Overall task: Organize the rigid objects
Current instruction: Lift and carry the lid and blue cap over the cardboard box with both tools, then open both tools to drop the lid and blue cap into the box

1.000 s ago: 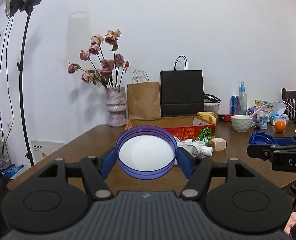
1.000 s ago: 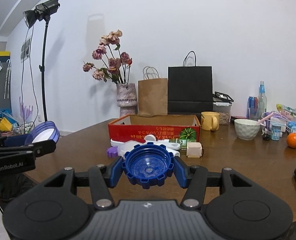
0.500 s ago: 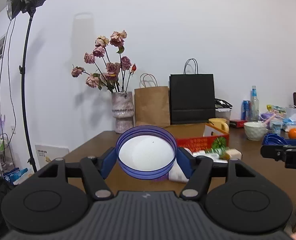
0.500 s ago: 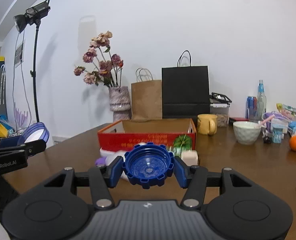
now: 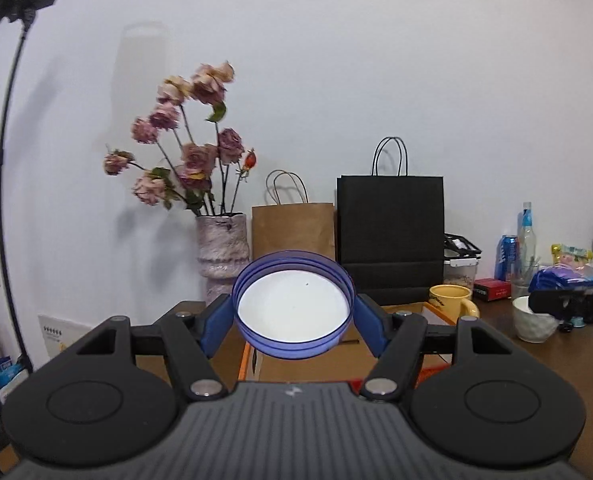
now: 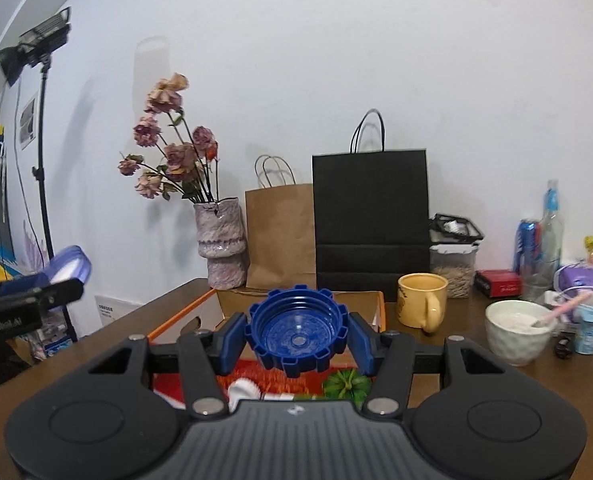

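Note:
My left gripper (image 5: 294, 322) is shut on a purple round lid with a white inside (image 5: 293, 312), held over the near left part of an open red cardboard box (image 5: 296, 366). My right gripper (image 6: 296, 338) is shut on a dark blue notched cap (image 6: 296, 332), held over the front of the same box (image 6: 232, 308). The left gripper with its lid shows at the left of the right wrist view (image 6: 36, 300). The right gripper shows at the right of the left wrist view (image 5: 572, 304). White plastic pieces (image 6: 242, 390) lie just before the box.
On the brown table (image 6: 436, 380) stand a vase of dried roses (image 6: 220, 248), a brown paper bag (image 6: 280, 236), a black paper bag (image 6: 370, 220), a yellow mug (image 6: 422, 304), a white bowl with a spoon (image 6: 518, 328) and bottles and cans (image 6: 538, 244). A light stand (image 6: 42, 140) is at the left.
Both grippers moved forward, and now hold their lids over the red box. The white pieces and the box front have slid down under the grippers. Neither grip has changed.

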